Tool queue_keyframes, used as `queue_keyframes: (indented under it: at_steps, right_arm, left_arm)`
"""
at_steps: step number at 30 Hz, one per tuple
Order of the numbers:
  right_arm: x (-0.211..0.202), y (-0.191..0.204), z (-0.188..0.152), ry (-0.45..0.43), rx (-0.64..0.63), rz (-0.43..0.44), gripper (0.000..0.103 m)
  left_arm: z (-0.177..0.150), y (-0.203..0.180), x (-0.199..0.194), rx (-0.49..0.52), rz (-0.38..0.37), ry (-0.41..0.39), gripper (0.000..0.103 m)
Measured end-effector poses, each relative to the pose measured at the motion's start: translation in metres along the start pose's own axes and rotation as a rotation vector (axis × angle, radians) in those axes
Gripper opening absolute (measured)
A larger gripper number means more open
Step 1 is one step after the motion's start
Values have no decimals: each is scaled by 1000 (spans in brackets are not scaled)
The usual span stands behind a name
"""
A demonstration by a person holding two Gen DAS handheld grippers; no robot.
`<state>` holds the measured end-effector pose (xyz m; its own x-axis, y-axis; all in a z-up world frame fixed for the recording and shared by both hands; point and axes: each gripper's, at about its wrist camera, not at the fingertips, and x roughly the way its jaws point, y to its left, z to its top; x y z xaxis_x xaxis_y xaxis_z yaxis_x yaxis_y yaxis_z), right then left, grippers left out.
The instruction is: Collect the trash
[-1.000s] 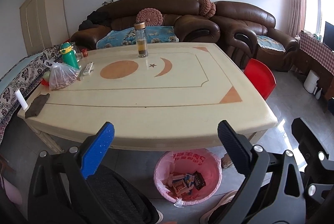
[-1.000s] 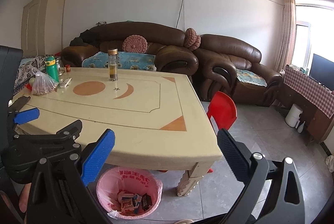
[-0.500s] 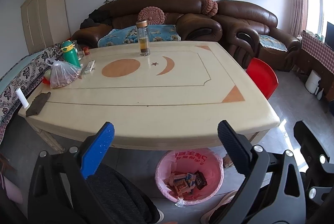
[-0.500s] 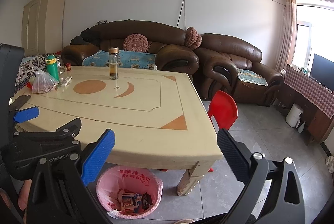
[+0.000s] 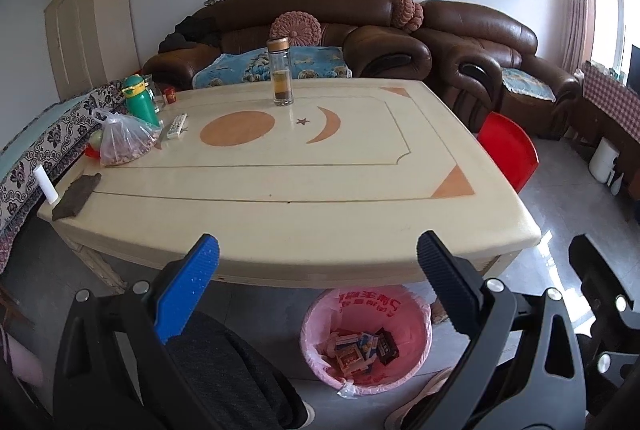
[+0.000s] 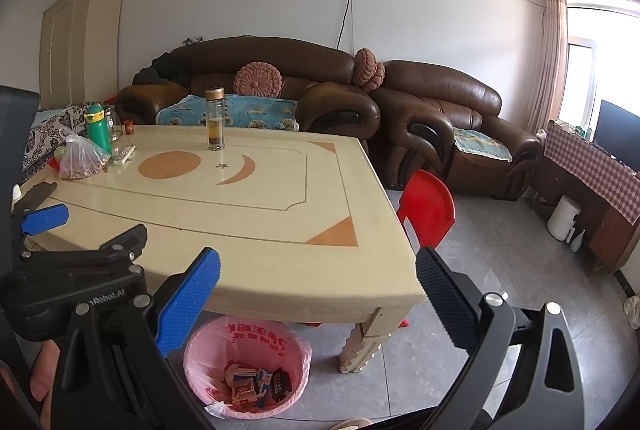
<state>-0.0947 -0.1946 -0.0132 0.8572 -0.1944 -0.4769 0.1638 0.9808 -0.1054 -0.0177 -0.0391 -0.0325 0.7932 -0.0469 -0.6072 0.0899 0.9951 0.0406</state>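
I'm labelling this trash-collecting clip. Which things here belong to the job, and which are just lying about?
Job: pink-lined bin holding small boxes; open left gripper; open right gripper.

Lying about: glass bottle, green flask, remote, bagged food, red chair.

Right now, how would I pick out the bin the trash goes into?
Find the big cream table with the orange moon inlay. On the floor under its near edge stands a round bin lined with a pink plastic bag printed in red, small cartons lying inside. Nothing else on the floor there is pink.
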Motion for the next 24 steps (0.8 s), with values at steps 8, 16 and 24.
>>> queue_keyframes:
  at_steps: [8, 16, 24]
  right_arm:
    - [2, 1, 1, 4, 0, 1, 96]
    - [4, 1, 1, 7, 6, 3, 96]
    - [4, 0, 1, 5, 8, 4, 96]
  left_arm:
    - [-1, 2, 8, 0, -44, 42, 97]
    - [-1, -1, 8, 21, -31, 56, 97]
    - [0, 1, 10, 22, 0, 66, 97]
